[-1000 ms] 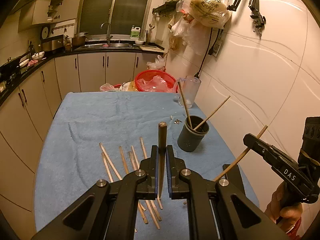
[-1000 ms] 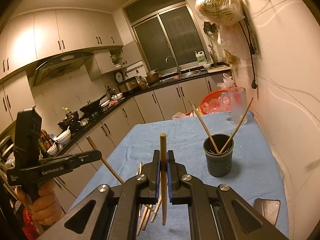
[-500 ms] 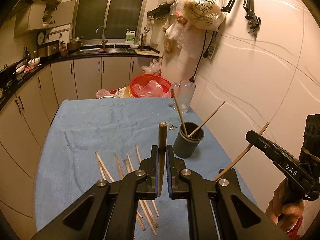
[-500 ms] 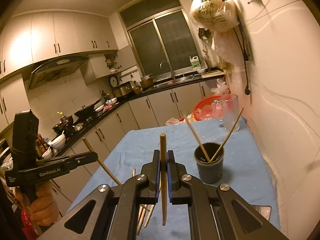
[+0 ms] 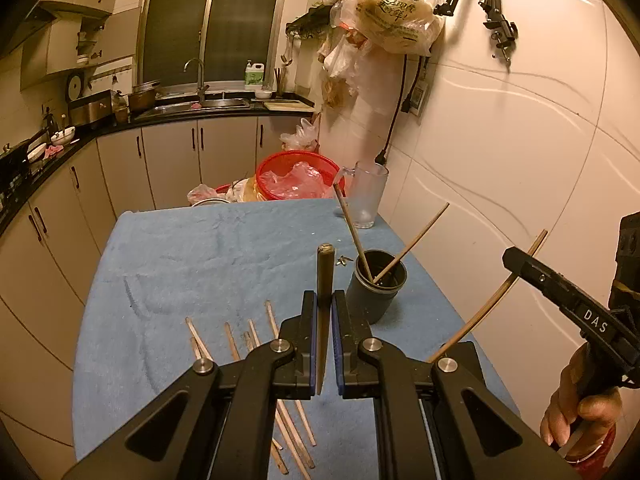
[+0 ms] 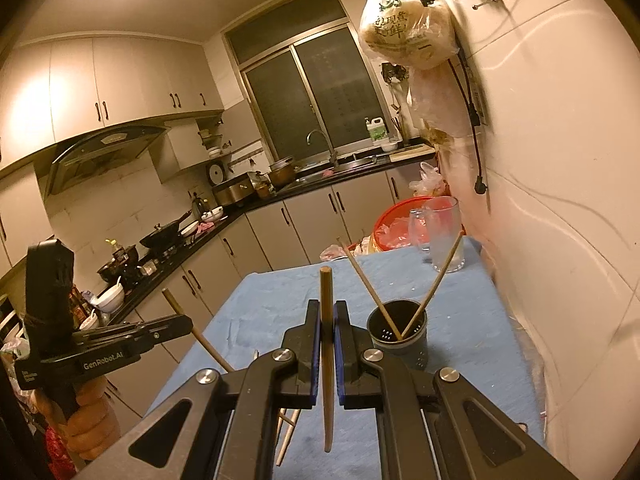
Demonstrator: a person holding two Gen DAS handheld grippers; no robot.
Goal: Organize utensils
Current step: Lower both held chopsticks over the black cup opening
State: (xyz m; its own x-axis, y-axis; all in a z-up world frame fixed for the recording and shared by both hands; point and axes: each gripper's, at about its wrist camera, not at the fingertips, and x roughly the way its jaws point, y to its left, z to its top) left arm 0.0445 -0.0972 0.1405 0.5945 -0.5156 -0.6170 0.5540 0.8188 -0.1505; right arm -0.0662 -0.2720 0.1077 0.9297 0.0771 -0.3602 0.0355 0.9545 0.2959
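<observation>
Blue-cloth-covered desk (image 5: 180, 248), left wrist view: left gripper (image 5: 325, 344) clamps a dark wooden chopstick (image 5: 325, 276) upright; dark cylindrical holder (image 5: 376, 284) lies just ahead-right. Right wrist view: right gripper (image 6: 328, 354) clamps a pale wooden chopstick (image 6: 326, 320); holder (image 6: 398, 332) ahead-right, similarly near.

Two chopsticks (image 5: 354, 232) lean crossed in dark cup (image 5: 376, 292); others (image 5: 240, 344) loose on blue cloth.

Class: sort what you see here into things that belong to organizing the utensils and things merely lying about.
Job:
- left gripper, its chopstick
- right gripper, its chopstick
- dark holder cup
- loose chopsticks

Lying about:
- glass mug
- red basin
- hanging bag
</observation>
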